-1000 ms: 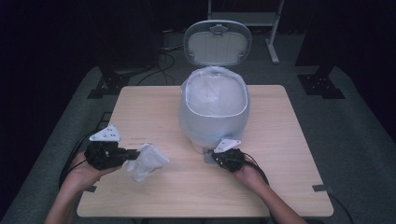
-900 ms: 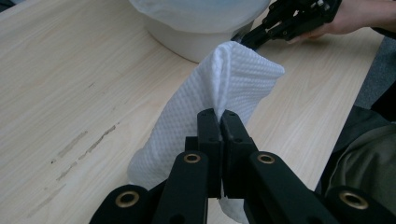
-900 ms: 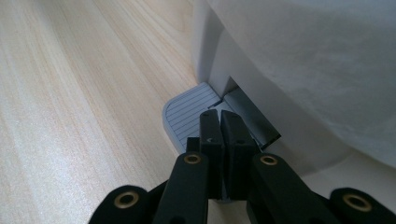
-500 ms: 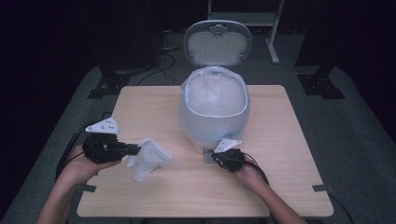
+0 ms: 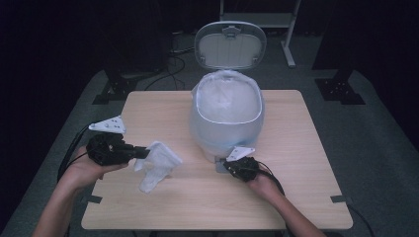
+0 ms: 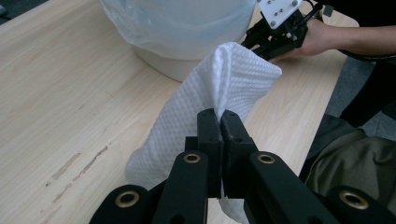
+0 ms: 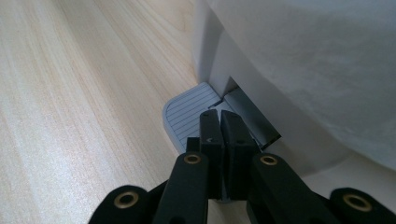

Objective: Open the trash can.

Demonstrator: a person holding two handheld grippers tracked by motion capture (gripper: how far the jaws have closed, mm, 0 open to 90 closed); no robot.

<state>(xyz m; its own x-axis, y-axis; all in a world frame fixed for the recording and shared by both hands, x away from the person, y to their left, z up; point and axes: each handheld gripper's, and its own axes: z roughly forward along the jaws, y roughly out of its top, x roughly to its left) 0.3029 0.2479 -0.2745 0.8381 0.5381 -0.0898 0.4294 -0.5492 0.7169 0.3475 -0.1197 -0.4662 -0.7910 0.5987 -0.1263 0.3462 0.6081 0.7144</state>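
Observation:
A white pedal bin (image 5: 225,123) lined with a clear plastic bag stands mid-table, its lid (image 5: 230,45) raised upright. My left gripper (image 5: 143,154) is at the left, shut on a crumpled white paper towel (image 5: 157,164) that droops toward the tabletop. In the left gripper view the jaws (image 6: 218,116) pinch the towel (image 6: 229,79) near its fold. My right gripper (image 5: 226,165) is shut with nothing in it. Its tips (image 7: 219,116) rest on the bin's grey ribbed foot pedal (image 7: 184,116) at the base.
The light wooden table (image 5: 296,148) carries the bin alone. Cables trail from both grippers off the near edge. Dark stands and cables sit on the floor behind the table (image 5: 123,84). In the left gripper view the other hand's gripper (image 6: 275,32) shows beside the bin.
My left gripper has risen and drawn a little left, lifting the towel off the table. The right gripper stays on the pedal and the lid stays up.

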